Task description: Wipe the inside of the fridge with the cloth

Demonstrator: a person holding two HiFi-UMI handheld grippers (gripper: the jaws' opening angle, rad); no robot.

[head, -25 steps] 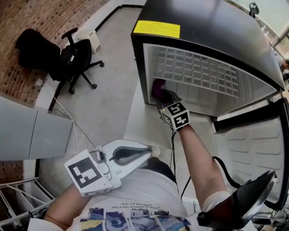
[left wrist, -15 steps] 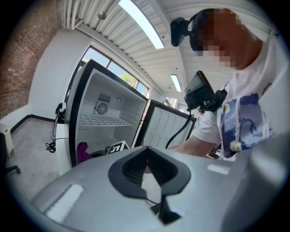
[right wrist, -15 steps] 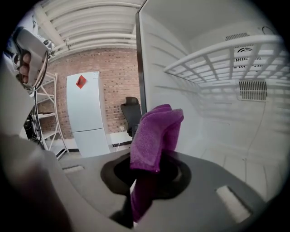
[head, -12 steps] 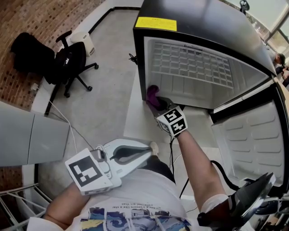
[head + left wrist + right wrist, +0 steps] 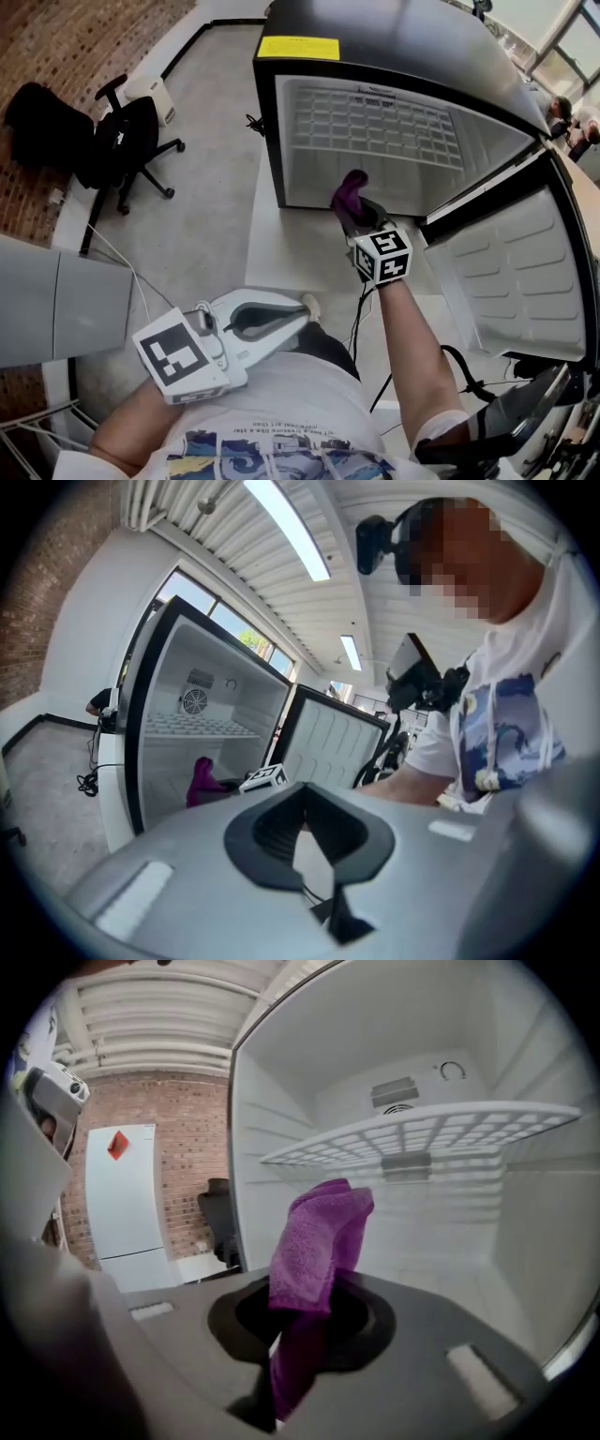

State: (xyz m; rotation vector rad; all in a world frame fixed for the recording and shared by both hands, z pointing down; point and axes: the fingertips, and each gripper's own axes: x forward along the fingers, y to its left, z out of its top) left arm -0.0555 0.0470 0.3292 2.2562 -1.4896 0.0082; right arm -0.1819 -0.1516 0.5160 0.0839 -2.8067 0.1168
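The black fridge (image 5: 268, 141) stands open, its white inside showing with a wire shelf (image 5: 384, 127) and its door (image 5: 506, 272) swung out to the right. My right gripper (image 5: 361, 214) is shut on a purple cloth (image 5: 350, 190) at the front of the bottom compartment, a little right of the left wall. In the right gripper view the cloth (image 5: 319, 1241) sticks up from the right gripper (image 5: 298, 1321), touching no fridge surface, below the wire shelf (image 5: 422, 1133). My left gripper (image 5: 309, 307) is held by my waist, shut and holding nothing; its own view shows the cloth (image 5: 200, 780) far off.
An office chair (image 5: 122, 141) draped with a black jacket stands to the left on the grey floor. A small white bin (image 5: 150, 94) sits by the brick wall. A grey cabinet (image 5: 56, 300) is at near left. A thin cable (image 5: 141, 267) trails over the floor.
My right gripper has carried the cloth from the fridge's lower left wall rightward and back to the front of the opening. The left gripper has stayed by my waist.
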